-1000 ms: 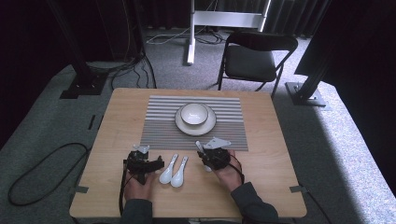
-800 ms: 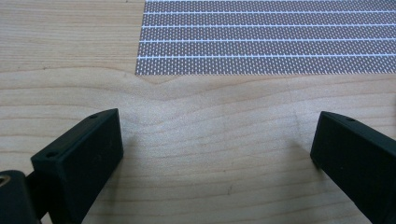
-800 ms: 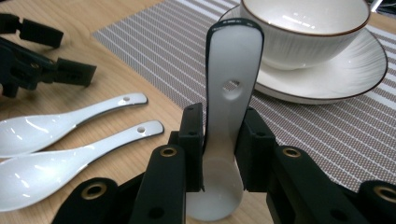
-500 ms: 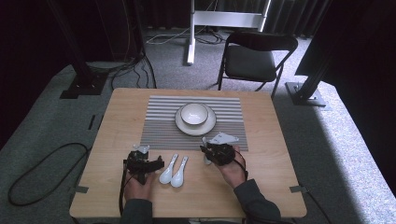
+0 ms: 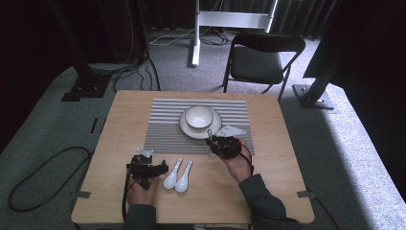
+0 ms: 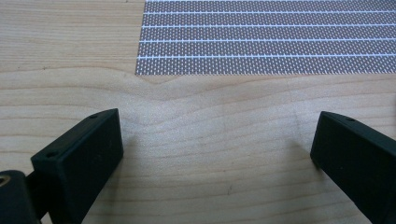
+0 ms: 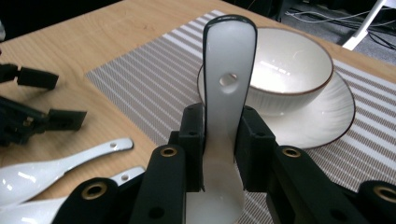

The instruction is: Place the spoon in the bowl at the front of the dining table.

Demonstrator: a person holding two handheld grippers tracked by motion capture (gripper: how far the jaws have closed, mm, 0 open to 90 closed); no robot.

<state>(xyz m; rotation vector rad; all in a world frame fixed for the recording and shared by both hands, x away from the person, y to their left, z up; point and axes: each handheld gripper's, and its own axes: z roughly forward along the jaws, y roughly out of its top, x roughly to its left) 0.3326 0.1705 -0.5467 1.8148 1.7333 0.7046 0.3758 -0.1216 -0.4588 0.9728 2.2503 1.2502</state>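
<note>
We see open wood on the table [image 5: 282, 158] around both hands. Our right gripper [image 7: 223, 135], jaws clamped on a white spoon [image 7: 229, 70], holds it handle-first near the bowl [image 7: 285, 70] and plate [image 7: 327, 116]. Two spoons [image 5: 177, 175] lie beside our left gripper [image 6: 215, 149], jaws apart over bare wood.

I see a white ceramic soup spoon [image 7: 229, 79] with a dark-edged handle, clamped in black tongs [image 7: 223, 140]. The bowl [image 7: 285, 70] and saucer [image 7: 327, 116] are cream-white with thin brown rims. The placemat [image 5: 167, 124] shows grey and white stripes; the tabletop [image 6: 196, 140] is pale wood grain.
</note>
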